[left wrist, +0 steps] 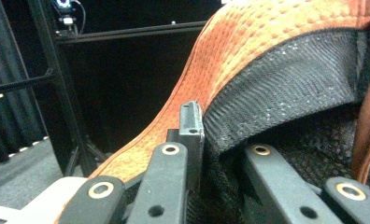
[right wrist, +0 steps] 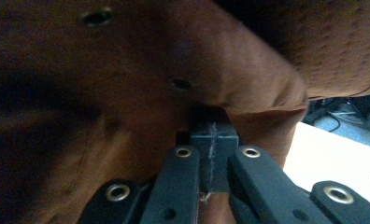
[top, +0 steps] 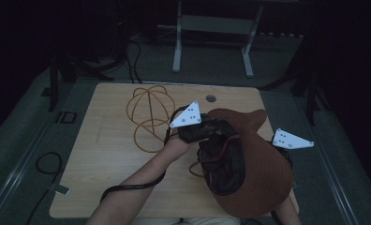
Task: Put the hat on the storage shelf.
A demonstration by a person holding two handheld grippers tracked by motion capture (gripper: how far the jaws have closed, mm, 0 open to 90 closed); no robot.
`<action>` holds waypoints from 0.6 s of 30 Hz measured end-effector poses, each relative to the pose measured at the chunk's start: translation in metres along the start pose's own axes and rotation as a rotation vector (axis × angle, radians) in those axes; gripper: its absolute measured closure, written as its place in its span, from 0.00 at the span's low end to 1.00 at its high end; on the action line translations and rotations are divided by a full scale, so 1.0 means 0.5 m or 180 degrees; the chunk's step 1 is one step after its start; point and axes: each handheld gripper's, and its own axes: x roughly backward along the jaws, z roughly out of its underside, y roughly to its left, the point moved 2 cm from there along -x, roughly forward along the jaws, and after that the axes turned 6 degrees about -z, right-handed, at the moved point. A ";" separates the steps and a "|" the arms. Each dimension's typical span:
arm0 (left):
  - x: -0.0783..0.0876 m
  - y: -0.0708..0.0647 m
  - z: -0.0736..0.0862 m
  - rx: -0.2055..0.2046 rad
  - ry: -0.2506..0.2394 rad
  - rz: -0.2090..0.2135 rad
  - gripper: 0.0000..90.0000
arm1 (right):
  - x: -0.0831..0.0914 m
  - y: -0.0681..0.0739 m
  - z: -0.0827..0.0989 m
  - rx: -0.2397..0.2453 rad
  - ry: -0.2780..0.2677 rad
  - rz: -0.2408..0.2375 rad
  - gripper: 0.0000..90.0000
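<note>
A rust-brown hat with a black mesh lining is held tilted above the wooden table, its opening facing left. My left gripper grips its rim from the left. In the left gripper view this gripper is shut on the hat's edge, where the orange outside meets the lining. My right gripper sits at the hat's right side, mostly under the brim. In the right gripper view that gripper is shut on a fold of the brown hat.
An orange wire frame lies on the table's far left part. A round cable hole sits near the far edge. Black cables trail over the table's front left and the floor. A white stand rises behind the table.
</note>
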 end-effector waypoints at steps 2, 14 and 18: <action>0.000 0.000 0.001 0.0050 -0.0025 0.0024 0.94 | -0.001 -0.008 -0.001 -0.0065 0.0000 0.0239 0.80; -0.011 -0.011 0.003 0.0019 0.0066 0.0209 0.94 | -0.015 -0.016 -0.008 0.0006 0.0144 0.0481 0.67; -0.010 -0.009 0.002 0.0023 0.0061 0.0188 0.94 | -0.013 -0.015 -0.007 0.0022 0.0152 0.0483 0.96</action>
